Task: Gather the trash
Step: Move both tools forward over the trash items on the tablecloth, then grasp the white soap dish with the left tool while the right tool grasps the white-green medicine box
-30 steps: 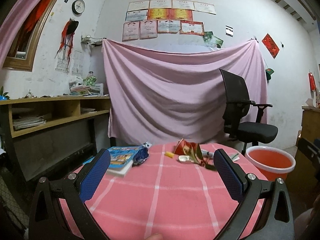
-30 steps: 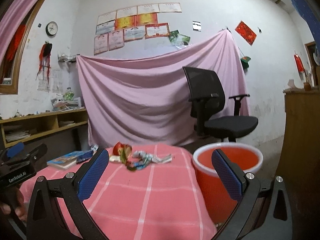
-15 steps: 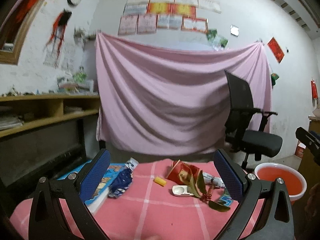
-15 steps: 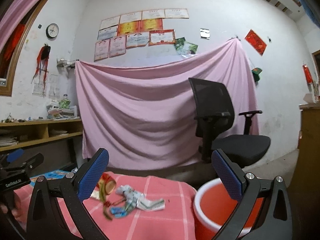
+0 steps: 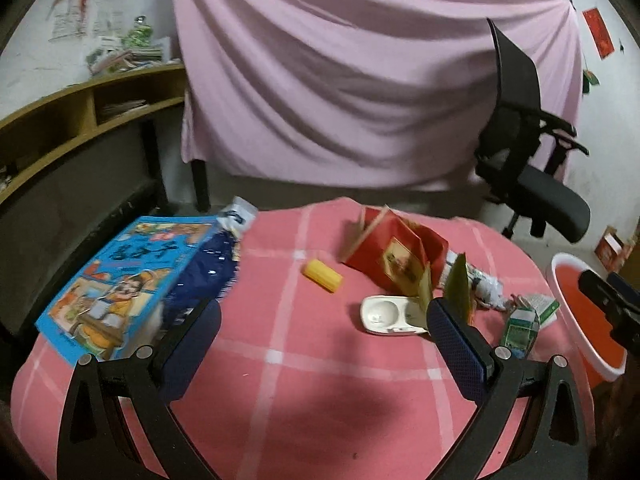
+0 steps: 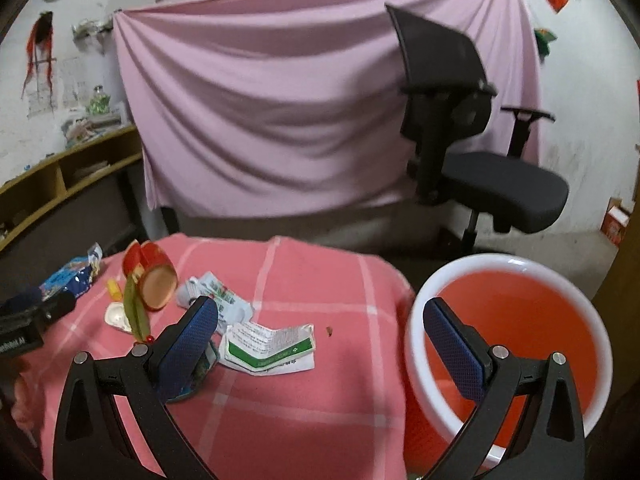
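My left gripper (image 5: 324, 332) is wide open and holds nothing. My right gripper (image 6: 320, 330) is wide open too. The trash (image 6: 269, 346) lies on the pink table (image 5: 304, 396), far from me. The red bucket (image 6: 516, 344) stands just right of the table.

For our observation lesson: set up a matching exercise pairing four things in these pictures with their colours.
Things:
1. book
2. bucket
3. chair
4. small cylinder

Colours:
A. yellow
B. black
C. blue
D. orange-red with a white rim

Pairs: 1-C, 2-D, 3-B, 4-A
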`<state>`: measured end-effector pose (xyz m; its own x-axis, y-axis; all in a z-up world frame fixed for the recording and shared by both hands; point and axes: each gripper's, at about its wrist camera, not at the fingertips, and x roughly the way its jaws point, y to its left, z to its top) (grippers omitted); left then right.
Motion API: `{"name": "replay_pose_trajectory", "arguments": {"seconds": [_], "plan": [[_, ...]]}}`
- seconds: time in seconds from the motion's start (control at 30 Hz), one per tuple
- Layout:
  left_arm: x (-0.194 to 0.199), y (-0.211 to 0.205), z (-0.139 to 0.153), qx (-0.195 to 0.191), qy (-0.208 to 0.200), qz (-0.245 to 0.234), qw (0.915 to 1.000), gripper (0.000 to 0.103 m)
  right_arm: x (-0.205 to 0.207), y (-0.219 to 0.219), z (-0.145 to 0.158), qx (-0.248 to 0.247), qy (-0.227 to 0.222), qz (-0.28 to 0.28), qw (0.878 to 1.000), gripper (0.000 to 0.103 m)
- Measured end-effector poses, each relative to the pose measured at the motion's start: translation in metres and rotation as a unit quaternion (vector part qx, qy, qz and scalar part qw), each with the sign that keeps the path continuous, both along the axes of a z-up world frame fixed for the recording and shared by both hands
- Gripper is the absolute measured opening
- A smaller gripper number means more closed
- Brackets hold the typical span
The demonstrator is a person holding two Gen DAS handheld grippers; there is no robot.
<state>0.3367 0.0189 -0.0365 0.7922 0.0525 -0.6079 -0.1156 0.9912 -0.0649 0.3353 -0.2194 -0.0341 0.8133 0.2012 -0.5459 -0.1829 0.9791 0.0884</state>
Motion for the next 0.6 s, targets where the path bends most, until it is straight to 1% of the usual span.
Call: {"name": "replay_pose_trajectory", "arguments": {"seconds": [0.03,0.1,0.13,0.17,0.2,0.23,0.27,0.33,0.4,0.5,0.57,0.6], "plan": [[0.003,-0.002,0.0,0.003,0.005,-0.004,1.0,0.1,0.004,-0.001,-0.003,0.003,0.011,0.001,1.0,0.103],[0.015,-0.011,-0.008,0.018,0.031,-0.016,0.9992,0.099,0.011,-0.002,-0.007,0.007,0.031,0.003,1.0,0.103],[0.019,-0.013,-0.011,0.02,0.042,-0.02,0.9987,0.095,0.014,-0.003,-0.01,0.01,0.044,0.005,0.999,0.103],[0.026,-0.016,-0.016,0.02,0.058,-0.028,0.9977,0.088,0.015,-0.004,-0.012,0.014,0.052,0.008,0.998,0.103],[0.031,-0.018,-0.021,0.019,0.07,-0.032,0.9968,0.084,0.018,-0.007,-0.013,0.018,0.057,0.01,0.998,0.103],[0.037,-0.02,-0.027,0.012,0.087,-0.039,0.9953,0.077,0.019,-0.009,-0.014,0.021,0.061,0.009,0.998,0.103],[0.041,-0.02,-0.029,0.007,0.096,-0.04,0.9945,0.073,0.019,-0.01,-0.015,0.026,0.066,0.009,0.997,0.103],[0.044,-0.019,-0.03,0.002,0.1,-0.04,0.9942,0.072,0.021,-0.011,-0.017,0.028,0.073,0.009,0.997,0.103],[0.045,-0.021,-0.029,-0.002,0.098,-0.047,0.9941,0.068,0.024,-0.01,-0.018,0.024,0.081,0.011,0.996,0.103],[0.047,-0.019,-0.029,-0.002,0.105,-0.05,0.9932,0.055,0.025,-0.003,-0.018,0.014,0.086,0.021,0.996,0.103],[0.047,-0.018,-0.028,-0.006,0.104,-0.053,0.9932,0.036,0.025,0.005,-0.019,0.01,0.09,0.034,0.995,0.103],[0.046,-0.018,-0.028,-0.01,0.104,-0.056,0.993,0.032,0.025,0.008,-0.019,0.007,0.092,0.04,0.995,0.103]]}}
